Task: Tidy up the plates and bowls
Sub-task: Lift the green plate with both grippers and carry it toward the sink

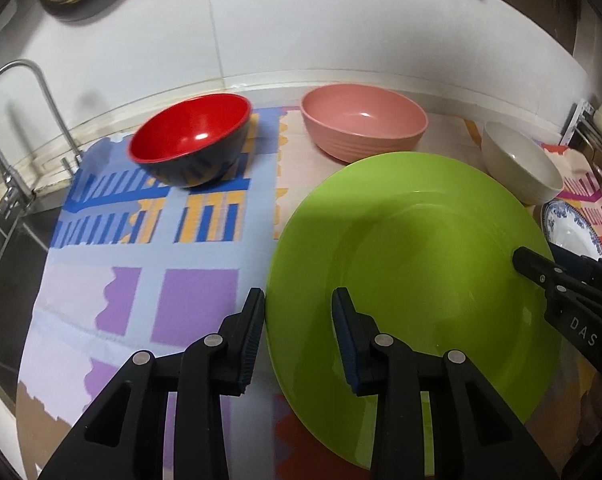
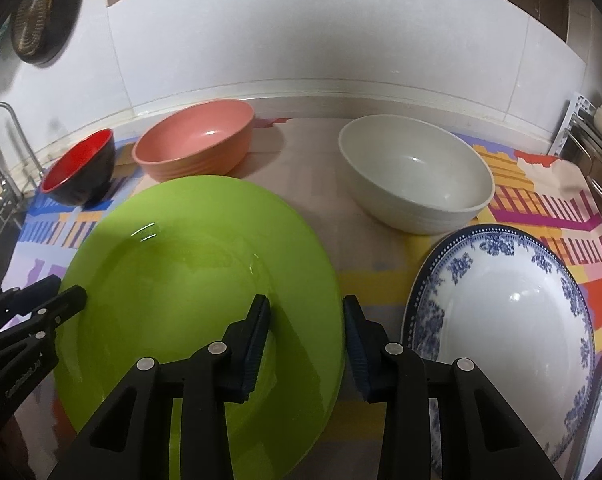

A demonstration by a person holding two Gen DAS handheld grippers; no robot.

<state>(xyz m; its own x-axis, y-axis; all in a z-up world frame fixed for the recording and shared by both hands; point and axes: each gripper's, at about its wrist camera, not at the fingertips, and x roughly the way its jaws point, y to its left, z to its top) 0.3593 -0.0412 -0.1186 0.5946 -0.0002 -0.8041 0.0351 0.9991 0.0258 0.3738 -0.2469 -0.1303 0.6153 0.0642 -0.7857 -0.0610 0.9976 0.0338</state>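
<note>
The left tool [image 1: 299,334] straddles the left rim of the green plate [image 1: 413,264], one finger outside the edge and one over the plate's face, jaws closed onto that rim. The right tool [image 2: 306,338] grips the opposite rim in the same way. The green plate sits tilted at the front of the patterned mat [image 1: 141,240] on the bench. Behind the plate stand the pink bowl [image 1: 363,120] and the white bowl [image 2: 415,174]; behind and left of it, well apart, the red bowl [image 1: 191,138]. Just right of the plate lies the blue-patterned plate [image 2: 509,320], a narrow strip of mat between their edges. Left of the plate the mat lies open.
</note>
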